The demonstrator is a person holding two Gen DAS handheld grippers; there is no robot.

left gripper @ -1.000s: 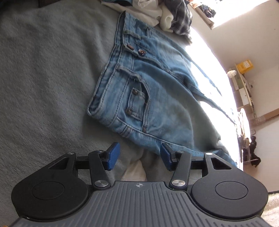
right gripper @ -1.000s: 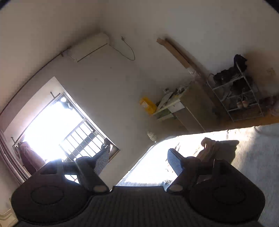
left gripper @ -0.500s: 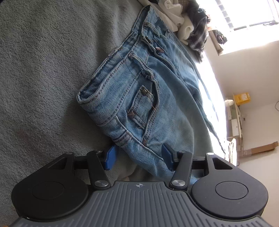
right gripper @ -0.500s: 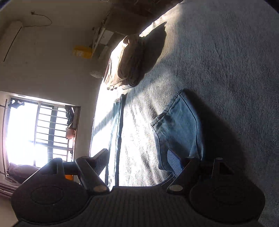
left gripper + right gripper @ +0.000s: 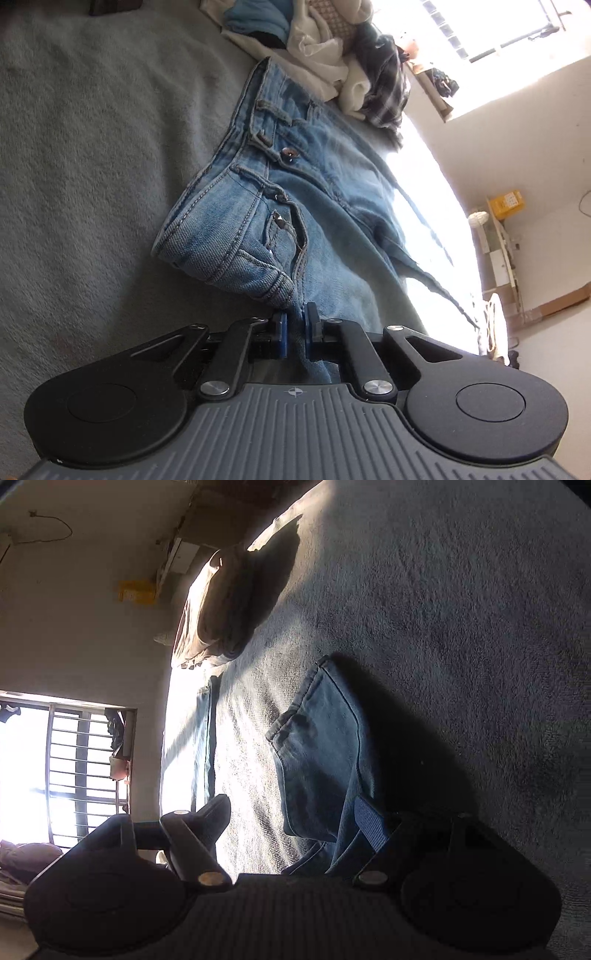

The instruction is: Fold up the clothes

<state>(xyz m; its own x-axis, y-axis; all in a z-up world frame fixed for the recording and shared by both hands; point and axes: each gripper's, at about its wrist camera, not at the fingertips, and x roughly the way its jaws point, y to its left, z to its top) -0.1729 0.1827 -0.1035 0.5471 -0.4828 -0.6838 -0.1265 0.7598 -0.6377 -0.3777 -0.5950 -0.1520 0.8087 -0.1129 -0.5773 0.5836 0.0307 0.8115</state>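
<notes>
Light blue jeans (image 5: 314,206) lie spread on a grey blanket (image 5: 92,166), waistband toward the left. My left gripper (image 5: 294,332) is shut on the jeans' near side seam by the front pocket. In the right wrist view a jeans leg end (image 5: 321,746) lies on the blanket in shadow, and the other leg (image 5: 203,746) lies further left in sunlight. My right gripper (image 5: 295,812) is open, its jaws standing either side of the near leg's fabric.
A pile of unfolded clothes (image 5: 332,48) lies beyond the waistband. A folded brown garment stack (image 5: 221,609) sits at the blanket's far end. A window with bars (image 5: 74,760), shelves and a yellow box (image 5: 506,199) stand along the wall.
My left gripper has closed on the jeans' side seam; it was open half a second ago. My right gripper swung down from the wall to the jeans leg and moved closer.
</notes>
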